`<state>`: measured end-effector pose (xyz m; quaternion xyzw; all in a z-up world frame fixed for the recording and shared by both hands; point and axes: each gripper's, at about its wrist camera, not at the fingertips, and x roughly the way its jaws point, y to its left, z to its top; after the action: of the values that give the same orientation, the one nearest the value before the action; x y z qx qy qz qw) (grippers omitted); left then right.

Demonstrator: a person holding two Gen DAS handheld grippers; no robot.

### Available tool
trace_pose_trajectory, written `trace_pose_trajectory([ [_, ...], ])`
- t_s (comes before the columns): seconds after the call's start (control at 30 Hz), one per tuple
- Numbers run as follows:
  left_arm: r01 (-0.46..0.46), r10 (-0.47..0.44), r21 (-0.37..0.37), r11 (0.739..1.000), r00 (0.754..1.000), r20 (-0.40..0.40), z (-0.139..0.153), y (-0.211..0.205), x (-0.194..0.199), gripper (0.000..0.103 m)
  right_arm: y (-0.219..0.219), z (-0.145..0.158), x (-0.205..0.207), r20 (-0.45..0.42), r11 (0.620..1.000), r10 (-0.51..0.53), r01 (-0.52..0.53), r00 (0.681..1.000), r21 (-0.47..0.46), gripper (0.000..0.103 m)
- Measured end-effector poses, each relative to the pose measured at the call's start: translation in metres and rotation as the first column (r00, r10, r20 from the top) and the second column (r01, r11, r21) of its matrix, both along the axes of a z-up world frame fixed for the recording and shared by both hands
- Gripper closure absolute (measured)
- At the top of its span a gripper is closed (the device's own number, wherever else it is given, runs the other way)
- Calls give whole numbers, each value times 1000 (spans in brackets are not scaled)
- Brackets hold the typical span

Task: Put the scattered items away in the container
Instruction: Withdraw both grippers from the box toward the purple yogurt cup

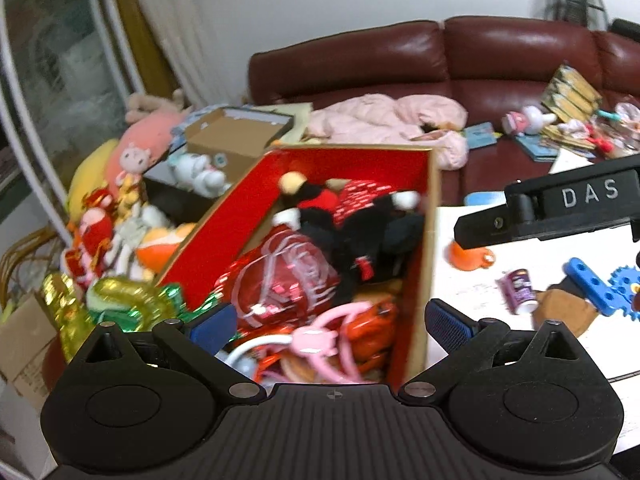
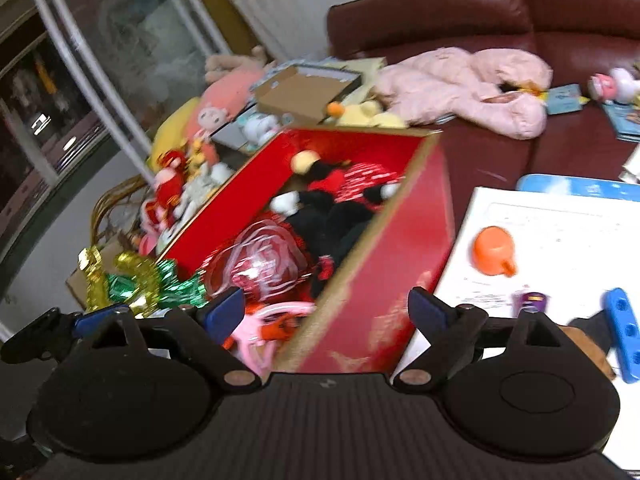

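Sofa (image 1: 500, 52): we see dark red leather behind everything.
Pink jacket (image 1: 384, 120): crumpled on the sofa seat.
Glass cabinet (image 2: 80, 80): at far left.

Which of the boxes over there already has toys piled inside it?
The red box in front; the brown cardboard box behind it looks empty inside.

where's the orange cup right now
The orange cup lies on the white table, right of the red box in both views, with the purple can nearby.
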<state>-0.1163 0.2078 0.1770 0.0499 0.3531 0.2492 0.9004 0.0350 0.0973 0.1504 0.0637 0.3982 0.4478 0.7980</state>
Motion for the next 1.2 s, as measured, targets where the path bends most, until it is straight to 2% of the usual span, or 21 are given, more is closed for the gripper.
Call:
trace_pose_trajectory([
  [0.2, 113, -113, 12, 994, 993, -15, -6, -43, 28, 0, -55, -16, 22, -5, 992, -118, 118, 993, -34, 12],
  [0.37, 207, -206, 1, 978, 976, -73, -31, -74, 53, 0, -106, -40, 41, -52, 963, -264, 259, 963, -80, 12],
  [0.53, 232, -232, -12, 973, 963, -134, -60, -91, 73, 0, -142, -67, 51, -122, 927, -368, 354, 922, -126, 12],
  [0.67, 245, -254, -70, 967, 954, -163, -79, -97, 82, 0, -158, -82, 57, -149, 909, -408, 385, 901, -160, 12],
  [0.77, 275, -286, -86, 958, 944, -166, -95, -104, 88, 0, -164, -94, 62, -169, 898, -430, 403, 887, -175, 12],
  [0.97, 222, -257, -185, 957, 947, -192, -132, -98, 116, 0, -163, -112, 70, -200, 892, -440, 400, 876, -212, 12],
  [1.2, 141, -183, -224, 964, 967, -176, -159, -80, 161, 0, -158, -127, 90, -233, 875, -468, 411, 852, -257, 13],
])
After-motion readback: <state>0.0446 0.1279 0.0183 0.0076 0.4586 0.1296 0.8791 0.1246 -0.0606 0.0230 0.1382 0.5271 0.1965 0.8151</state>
